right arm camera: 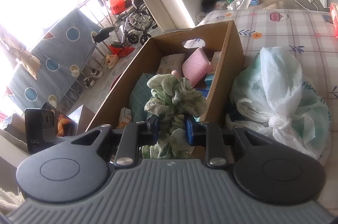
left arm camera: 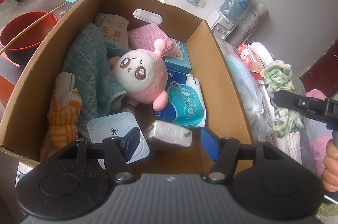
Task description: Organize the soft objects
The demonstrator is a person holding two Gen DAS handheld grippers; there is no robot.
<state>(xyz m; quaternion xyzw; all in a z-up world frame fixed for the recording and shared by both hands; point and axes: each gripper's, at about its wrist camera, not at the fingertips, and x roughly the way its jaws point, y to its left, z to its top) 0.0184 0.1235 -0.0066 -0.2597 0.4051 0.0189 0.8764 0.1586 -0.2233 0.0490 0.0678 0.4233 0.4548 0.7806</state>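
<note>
An open cardboard box (left arm camera: 221, 80) holds a pink plush toy (left arm camera: 139, 76), a teal towel (left arm camera: 90, 67), an orange striped cloth (left arm camera: 63, 116), a wet-wipes pack (left arm camera: 183, 103), a pink pad (left arm camera: 145, 38) and a wrapped tissue pack (left arm camera: 169, 137). My left gripper (left arm camera: 169, 136) hangs open over the box's near end, and its pads stand clear of the tissue pack below. To the right of the box, my right gripper (right arm camera: 172, 129) is shut on a crumpled green-and-white cloth (right arm camera: 175, 95). In the left wrist view that cloth (left arm camera: 278, 78) hangs from the right gripper (left arm camera: 276, 98), outside the box wall.
A tied white plastic bag (right arm camera: 278, 93) lies on the checked bedsheet (right arm camera: 285, 27) right of the box (right arm camera: 234, 50). A red basin (left arm camera: 25, 31) with a stick across it stands left of the box. A water dispenser (left arm camera: 224, 27) is behind. A hand (left arm camera: 331, 167) grips the right tool.
</note>
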